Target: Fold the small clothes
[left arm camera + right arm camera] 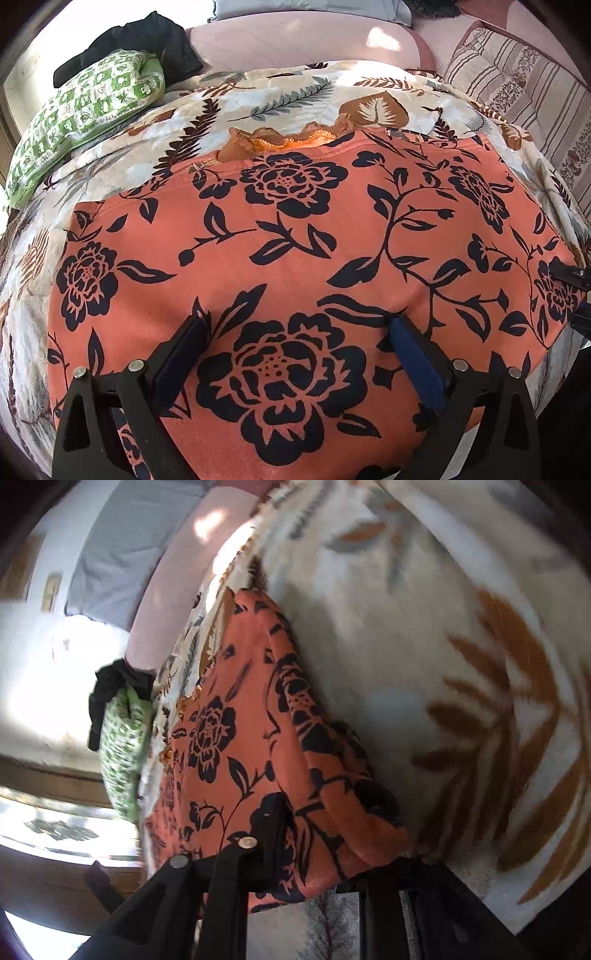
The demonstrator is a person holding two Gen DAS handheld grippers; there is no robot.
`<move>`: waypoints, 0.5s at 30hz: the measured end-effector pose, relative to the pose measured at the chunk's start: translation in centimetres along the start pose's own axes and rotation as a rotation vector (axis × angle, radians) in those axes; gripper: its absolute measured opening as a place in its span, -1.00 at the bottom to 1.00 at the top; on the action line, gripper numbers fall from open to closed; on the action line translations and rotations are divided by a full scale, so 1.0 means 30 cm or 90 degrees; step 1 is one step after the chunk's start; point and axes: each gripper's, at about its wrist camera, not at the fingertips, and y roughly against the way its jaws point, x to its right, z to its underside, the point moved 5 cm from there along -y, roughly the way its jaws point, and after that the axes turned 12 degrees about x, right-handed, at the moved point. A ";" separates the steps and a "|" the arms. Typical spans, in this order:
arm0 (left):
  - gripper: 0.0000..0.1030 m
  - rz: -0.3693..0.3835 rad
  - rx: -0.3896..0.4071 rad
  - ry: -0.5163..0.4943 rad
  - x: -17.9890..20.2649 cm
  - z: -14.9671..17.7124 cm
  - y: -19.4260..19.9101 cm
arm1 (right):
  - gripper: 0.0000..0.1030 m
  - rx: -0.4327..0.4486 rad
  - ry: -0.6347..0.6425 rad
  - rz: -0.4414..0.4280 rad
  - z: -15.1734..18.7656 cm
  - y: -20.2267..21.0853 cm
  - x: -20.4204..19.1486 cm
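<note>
Leaf-print quilt (pixel 280 99) covers the bed; a green pillow (pixel 85 114) lies at far left. Centre: the coral floral garment (pixel 295 229) lies spread flat on the quilt. Left tool (pixel 295 354) hovers over it, jaws wide, holding nothing. Right tool (pixel 317 853) pinches the garment's right edge; a shallow bite could slip, dropping the fold.

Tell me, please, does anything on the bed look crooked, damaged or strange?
Nothing looks damaged. One oddity: a crumpled orange lace piece pokes out from under the far hem of the orange floral garment, which otherwise lies flat on the leaf-print blanket. Whether it belongs to the garment is unclear.
</note>
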 end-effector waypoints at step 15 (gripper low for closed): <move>1.00 0.005 0.002 -0.002 -0.003 -0.004 -0.015 | 0.38 -0.076 0.214 0.004 -0.448 -0.337 -0.259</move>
